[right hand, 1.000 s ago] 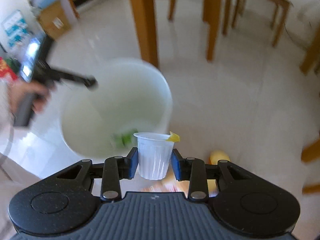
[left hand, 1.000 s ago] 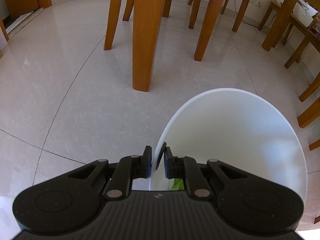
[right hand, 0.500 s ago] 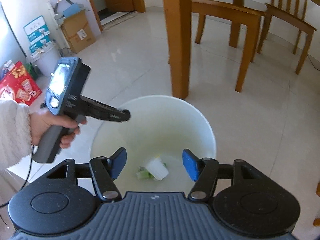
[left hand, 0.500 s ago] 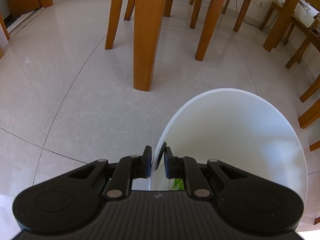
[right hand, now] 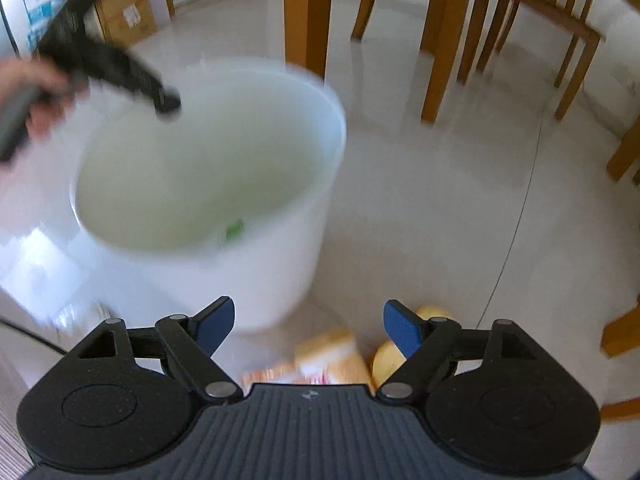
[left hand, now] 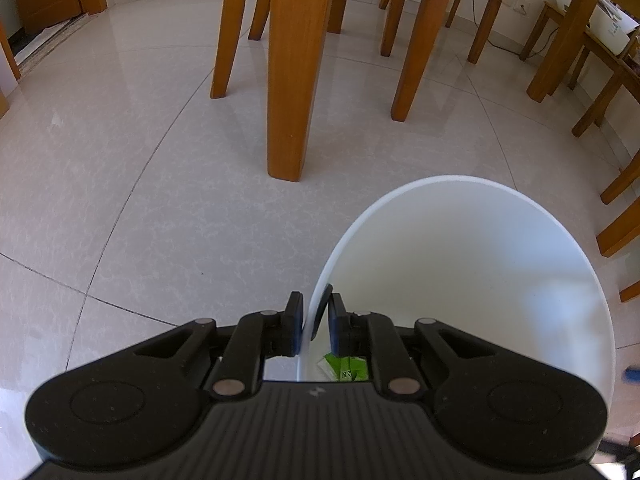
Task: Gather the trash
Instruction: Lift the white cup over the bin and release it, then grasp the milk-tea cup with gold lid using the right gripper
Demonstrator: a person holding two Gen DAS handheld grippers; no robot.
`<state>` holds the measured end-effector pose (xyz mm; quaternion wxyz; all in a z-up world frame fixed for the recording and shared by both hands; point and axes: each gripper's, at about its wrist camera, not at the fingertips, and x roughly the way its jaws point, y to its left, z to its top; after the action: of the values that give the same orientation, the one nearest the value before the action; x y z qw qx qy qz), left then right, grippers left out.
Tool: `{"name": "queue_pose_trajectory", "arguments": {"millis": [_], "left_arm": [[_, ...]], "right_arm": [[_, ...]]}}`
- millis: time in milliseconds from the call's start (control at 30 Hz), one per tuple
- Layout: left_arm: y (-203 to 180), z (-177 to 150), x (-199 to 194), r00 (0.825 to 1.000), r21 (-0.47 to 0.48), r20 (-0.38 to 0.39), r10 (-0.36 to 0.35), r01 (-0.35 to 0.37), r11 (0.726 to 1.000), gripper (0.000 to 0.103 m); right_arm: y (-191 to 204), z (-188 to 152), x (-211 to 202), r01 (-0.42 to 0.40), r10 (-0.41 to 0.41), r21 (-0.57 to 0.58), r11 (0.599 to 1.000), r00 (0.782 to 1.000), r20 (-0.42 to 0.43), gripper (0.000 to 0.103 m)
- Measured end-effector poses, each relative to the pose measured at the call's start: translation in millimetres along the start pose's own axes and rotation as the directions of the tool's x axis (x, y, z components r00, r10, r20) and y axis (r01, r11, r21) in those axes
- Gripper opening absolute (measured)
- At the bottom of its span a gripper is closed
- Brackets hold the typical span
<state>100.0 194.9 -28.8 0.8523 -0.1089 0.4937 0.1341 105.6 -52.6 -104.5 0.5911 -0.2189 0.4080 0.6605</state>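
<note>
The left gripper (left hand: 313, 326) is clenched on the near-left rim of the white plastic bucket (left hand: 460, 264), one pad outside the wall and one inside; in the right wrist view the same gripper (right hand: 170, 104) reaches in from the far left, held by a person's hand (right hand: 38, 96), though that view is blurred; the bucket (right hand: 280, 264) stands on the pale tiled floor (left hand: 140, 200) in front of a wooden table leg (left hand: 292, 72); a green scrap of wrapper (left hand: 344, 368) lies at the bottom of the bucket, just right of the pinched rim; the right gripper (right hand: 308, 326) hangs released near the bucket's right side, its blue-padded jaws having just been opening, nothing between them; below it on the floor lie a blurred orange-and-white packet (right hand: 332, 354) and a yellowish rounded piece of trash (right hand: 386, 360), just right of the bucket's base; wooden chairs (right hand: 532, 28) stand farther off.
</note>
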Motion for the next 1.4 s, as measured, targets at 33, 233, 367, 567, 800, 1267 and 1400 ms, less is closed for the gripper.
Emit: {"name": "queue_pose_trajectory", "arguments": {"millis": [33, 233, 367, 567, 800, 1267, 1400], "left_arm": [[0, 0, 0, 1.000, -0.001, 0.000, 0.001, -0.001, 1.000, 0.011], [-2, 0, 0, 1.000, 0.001, 0.000, 0.007, -0.007, 1.000, 0.011], [-3, -2, -1, 1.000, -0.001, 0.002, 0.011, -0.011, 1.000, 0.011], [-3, -3, -1, 1.000, 0.004, 0.001, 0.008, -0.008, 1.000, 0.011], [-3, -3, -1, 1.000, 0.000, 0.001, 0.008, -0.008, 1.000, 0.011], [-3, -2, -1, 1.000, 0.004, 0.000, 0.002, -0.002, 1.000, 0.011], [-2, -2, 0, 1.000, 0.000, -0.001, 0.001, -0.001, 1.000, 0.011]], "right_arm": [[-1, -9, 10, -0.011, 0.011, 0.005, 1.000, 1.000, -0.016, 0.085], [3, -51, 75, 0.024, -0.029, -0.041, 0.999, 0.994, -0.103, 0.083], [10, -58, 109, 0.044, -0.061, -0.133, 0.990, 0.990, -0.129, 0.083], [12, -57, 149, 0.059, -0.105, -0.265, 0.962, 0.980, -0.166, 0.083], [16, -58, 182, 0.040, -0.121, -0.338, 0.940, 0.967, -0.223, 0.083], [13, -62, 199, 0.050, -0.126, -0.274, 0.960, 0.954, -0.270, 0.079], [10, -57, 185, 0.039, -0.092, -0.202, 0.979, 0.961, -0.262, 0.079]]}}
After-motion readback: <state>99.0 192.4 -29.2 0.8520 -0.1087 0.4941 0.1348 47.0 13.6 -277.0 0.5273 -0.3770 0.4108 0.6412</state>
